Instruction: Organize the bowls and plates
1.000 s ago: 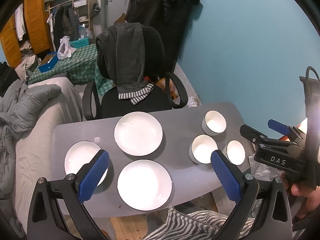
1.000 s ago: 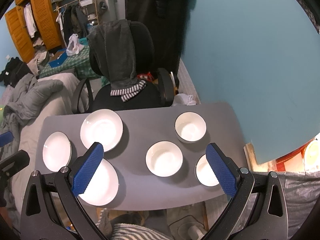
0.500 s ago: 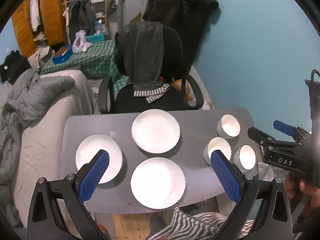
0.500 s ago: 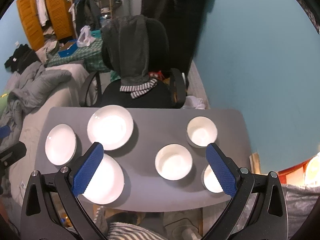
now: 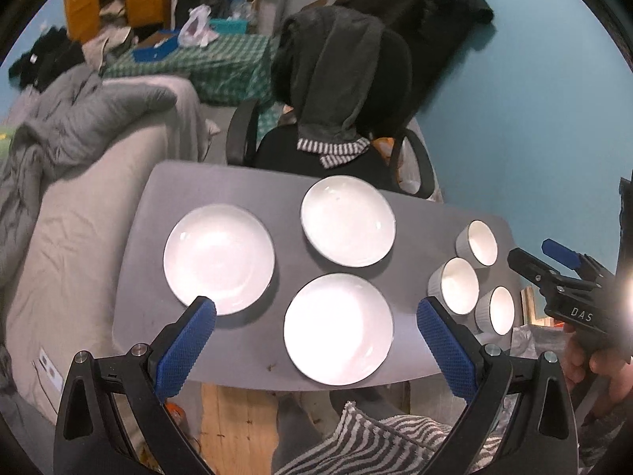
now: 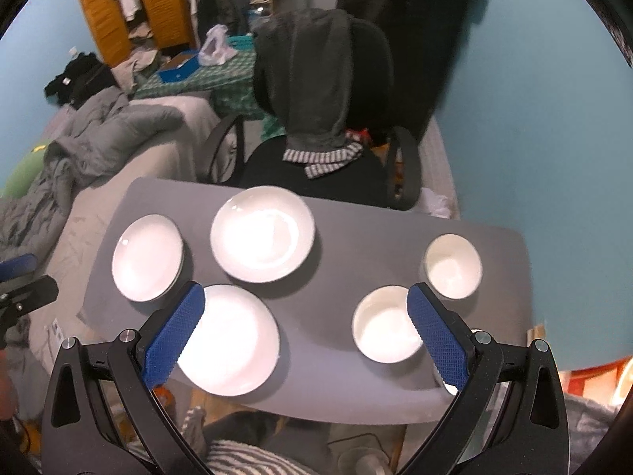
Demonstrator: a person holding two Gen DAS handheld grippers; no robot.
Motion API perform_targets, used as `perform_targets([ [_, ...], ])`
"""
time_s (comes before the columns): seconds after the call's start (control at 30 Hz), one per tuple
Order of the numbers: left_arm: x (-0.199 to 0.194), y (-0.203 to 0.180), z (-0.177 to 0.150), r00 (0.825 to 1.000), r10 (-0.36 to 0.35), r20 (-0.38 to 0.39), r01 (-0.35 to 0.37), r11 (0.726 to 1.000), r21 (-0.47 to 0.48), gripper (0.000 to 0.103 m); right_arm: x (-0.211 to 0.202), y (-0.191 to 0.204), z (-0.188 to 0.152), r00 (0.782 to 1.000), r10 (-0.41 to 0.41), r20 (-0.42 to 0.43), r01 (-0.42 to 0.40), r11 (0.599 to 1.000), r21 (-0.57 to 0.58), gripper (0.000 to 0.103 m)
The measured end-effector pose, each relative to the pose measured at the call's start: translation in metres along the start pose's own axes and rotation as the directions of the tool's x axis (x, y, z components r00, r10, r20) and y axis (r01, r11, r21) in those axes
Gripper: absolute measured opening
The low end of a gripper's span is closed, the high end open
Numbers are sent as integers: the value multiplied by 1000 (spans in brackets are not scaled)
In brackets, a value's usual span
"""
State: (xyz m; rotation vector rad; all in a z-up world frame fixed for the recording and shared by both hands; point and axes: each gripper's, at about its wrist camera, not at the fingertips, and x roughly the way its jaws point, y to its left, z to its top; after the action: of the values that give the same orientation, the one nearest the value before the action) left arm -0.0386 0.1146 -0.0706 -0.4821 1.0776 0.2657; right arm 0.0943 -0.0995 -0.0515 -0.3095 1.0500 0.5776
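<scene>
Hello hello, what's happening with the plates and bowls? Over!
Left tool open, empty, above table. Right tool open, empty. Three plates and three bowls lie apart, unstacked. Nothing in the way.

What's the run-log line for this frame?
left hand-held gripper: open, empty | right hand-held gripper: open, empty | plates: three, unstacked | bowls: three, unstacked | table: none lifted

Your light comes from above: the plates point(image 5: 338, 327) blow out to flat white, with soft shadows on the surface point(image 5: 277, 265) beside them. A lamp flare point(image 5: 627, 301) burns at the right edge of your left view. Your right view is slightly blurred, most at the far plate point(image 6: 262, 233). Both fisheye views bend hard and go black in the corners.
</scene>
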Motion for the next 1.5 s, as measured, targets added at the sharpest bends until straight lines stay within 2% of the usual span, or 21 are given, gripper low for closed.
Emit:
perform_targets([
  [0.37,49,37,-23,995,36,-93,-35,999,12,103,52,22,-7,997,42,-70,-46,997,-60,101],
  [0.57,68,37,-33,995,30,-93,-25,998,56,103,79,31,-19,996,24,-88,-32,995,-90,101],
  [0.67,74,37,-37,997,18,-75,-13,997,71,103,86,32,-25,994,41,-96,-49,996,-78,101],
  [0.8,89,37,-39,996,16,-92,-7,996,93,103,97,35,-32,993,61,-105,-68,995,-71,101],
  [0.93,106,42,-44,992,-18,-128,28,997,74,103,114,39,-41,990,48,-132,-60,994,-87,101],
  [1.03,121,43,-49,988,-16,-151,28,997,76,103,125,40,-49,988,44,-148,-59,994,-97,101],
  [1.27,153,42,-66,970,-39,-241,55,997,62,103,153,34,-68,974,66,-218,-83,994,-68,101],
  [1.5,171,39,-72,962,-41,-271,53,998,37,103,181,27,-78,957,73,-280,-94,994,-62,101],
])
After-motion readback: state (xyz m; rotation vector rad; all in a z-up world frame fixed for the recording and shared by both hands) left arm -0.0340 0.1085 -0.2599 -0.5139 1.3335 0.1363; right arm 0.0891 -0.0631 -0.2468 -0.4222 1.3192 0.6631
